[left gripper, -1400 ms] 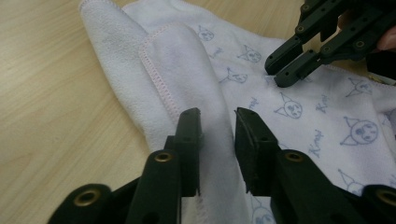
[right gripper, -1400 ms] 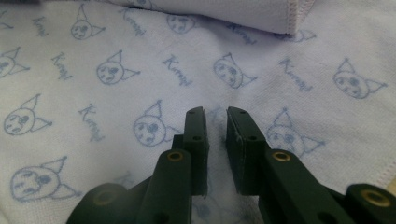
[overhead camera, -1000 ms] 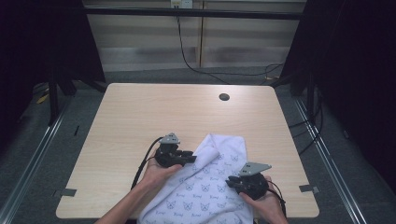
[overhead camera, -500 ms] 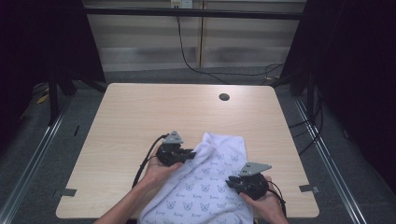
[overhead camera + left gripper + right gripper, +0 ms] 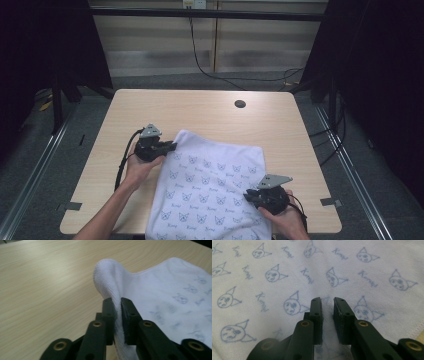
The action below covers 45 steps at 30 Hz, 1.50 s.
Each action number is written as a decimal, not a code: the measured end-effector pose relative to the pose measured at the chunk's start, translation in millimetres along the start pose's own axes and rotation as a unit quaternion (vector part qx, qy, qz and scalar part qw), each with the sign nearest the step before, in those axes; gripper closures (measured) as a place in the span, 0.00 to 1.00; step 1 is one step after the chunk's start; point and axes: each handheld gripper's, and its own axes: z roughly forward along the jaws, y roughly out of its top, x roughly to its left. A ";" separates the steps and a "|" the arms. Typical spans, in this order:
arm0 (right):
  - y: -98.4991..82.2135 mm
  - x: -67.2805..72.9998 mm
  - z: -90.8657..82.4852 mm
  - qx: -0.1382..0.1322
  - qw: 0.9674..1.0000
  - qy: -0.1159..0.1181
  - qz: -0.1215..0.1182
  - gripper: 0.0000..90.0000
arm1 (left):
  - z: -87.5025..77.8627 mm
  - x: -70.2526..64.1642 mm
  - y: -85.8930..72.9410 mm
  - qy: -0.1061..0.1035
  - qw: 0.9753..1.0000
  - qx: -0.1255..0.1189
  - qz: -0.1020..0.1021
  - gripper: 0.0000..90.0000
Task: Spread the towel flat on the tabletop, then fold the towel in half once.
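- The left gripper (image 5: 170, 146), hand-held at centre-left of the high view, clamps the upper-left corner of the white cloth (image 5: 210, 185). Its jaws have just eased open a touch, yet the fabric sits pinched between them.
- The right gripper (image 5: 248, 194), low and right of centre in that view, rests on the cloth's right side. Its jaws stand narrow, with printed fabric showing in the gap.
- Whether the right pads actually bite a fold or merely hover over it cannot be told from here.
- The cloth lies on the wooden table (image 5: 200, 115), filling the lower middle of the high view. Its bottom edge runs off the near edge of the table.
- Progress, as a judgement: the cloth looks mostly spread flat, with its top and right edges straight.
- The left corner is raised off the wood in the grip, so laying it out or folding it over appears not yet done.
- The high view gives the whole layout: both hands, the cloth's outline, and a dark round hole (image 5: 240, 104) well apart in the upper right of the tabletop.
- The left gripper view adds the close detail: a rounded hump of ribbed fabric rises above the jaws at upper centre, with bare wood to the left.
- The right gripper view brings out the print of small blue cat faces with script, and a stitched hem at lower right.
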 end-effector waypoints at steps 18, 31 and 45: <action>26.8 -42.1 6.9 -0.037 0.998 -0.016 0.041 0.83 | 18.9 -7.5 -34.0 -0.073 0.996 0.044 -0.007 0.80; 29.3 -45.1 30.5 -0.019 0.999 -0.012 0.042 0.76 | -11.9 -18.6 -60.8 -0.060 0.996 0.063 0.005 0.79; 26.7 -39.2 3.3 -0.043 0.998 -0.003 0.047 0.64 | -40.3 -14.1 -62.6 -0.083 0.996 0.033 -0.023 0.62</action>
